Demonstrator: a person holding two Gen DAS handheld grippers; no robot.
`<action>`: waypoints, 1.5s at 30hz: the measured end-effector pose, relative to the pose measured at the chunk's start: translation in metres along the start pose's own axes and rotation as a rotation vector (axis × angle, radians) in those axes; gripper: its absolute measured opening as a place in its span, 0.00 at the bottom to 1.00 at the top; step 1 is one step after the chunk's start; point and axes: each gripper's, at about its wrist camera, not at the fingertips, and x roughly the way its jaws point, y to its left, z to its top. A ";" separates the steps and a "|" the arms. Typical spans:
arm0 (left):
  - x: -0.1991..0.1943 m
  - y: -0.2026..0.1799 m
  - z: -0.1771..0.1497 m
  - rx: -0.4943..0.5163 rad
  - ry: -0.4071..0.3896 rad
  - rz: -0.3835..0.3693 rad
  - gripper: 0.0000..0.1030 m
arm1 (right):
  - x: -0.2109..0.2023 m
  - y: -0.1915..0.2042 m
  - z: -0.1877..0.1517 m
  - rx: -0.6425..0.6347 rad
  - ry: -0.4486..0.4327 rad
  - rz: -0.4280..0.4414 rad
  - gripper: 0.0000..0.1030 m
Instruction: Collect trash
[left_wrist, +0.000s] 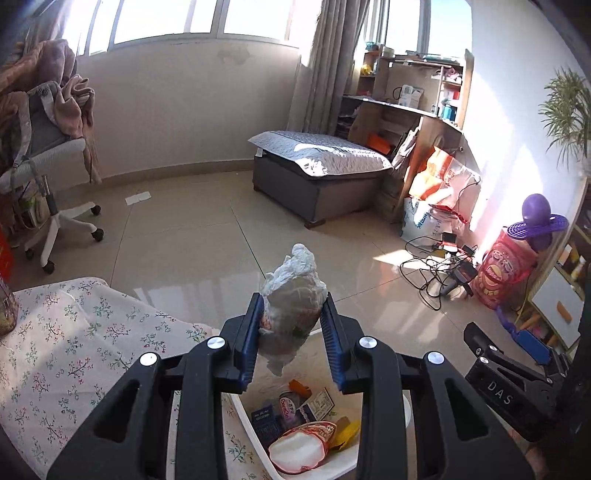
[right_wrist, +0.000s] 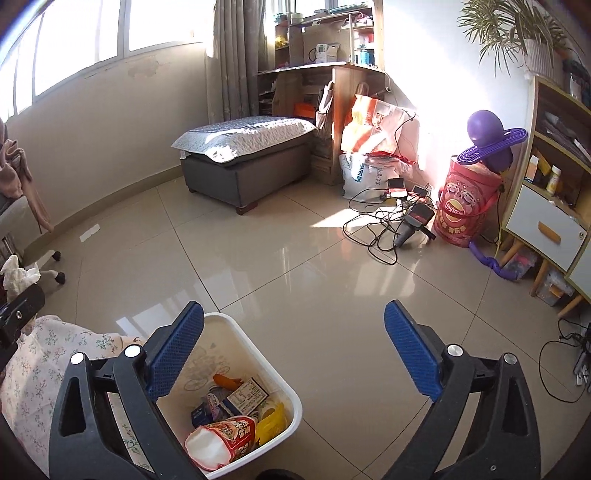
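My left gripper (left_wrist: 292, 325) is shut on a crumpled clear plastic bag with white tissue (left_wrist: 293, 295) and holds it above the white trash bin (left_wrist: 255, 428). The bin holds a red snack cup (left_wrist: 303, 445), wrappers and small cartons. In the right wrist view the bin (right_wrist: 258, 354) sits at the lower left beside the floral cloth, with the snack cup (right_wrist: 221, 439) inside. My right gripper (right_wrist: 293, 350) is open and empty, to the right of the bin above the floor. The tissue tip (right_wrist: 16, 275) and left gripper body show at the far left edge.
A floral-cloth surface (left_wrist: 74, 350) lies left of the bin. A grey ottoman (right_wrist: 243, 162), an office chair (left_wrist: 48, 184), a paper scrap on the floor (left_wrist: 137, 198), tangled cables (right_wrist: 391, 221), a red Lay's tub (right_wrist: 465, 203) and a shelf unit (right_wrist: 554, 184) surround the tiled floor.
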 end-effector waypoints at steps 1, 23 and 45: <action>0.006 -0.003 0.000 -0.002 0.013 -0.008 0.32 | 0.000 -0.005 0.000 0.018 -0.002 -0.005 0.92; 0.021 -0.008 -0.003 -0.030 0.101 0.006 0.85 | -0.012 -0.015 0.002 0.082 -0.085 -0.037 0.93; -0.074 0.074 -0.023 -0.047 -0.066 0.424 0.94 | -0.070 0.079 -0.014 -0.050 -0.202 0.191 0.93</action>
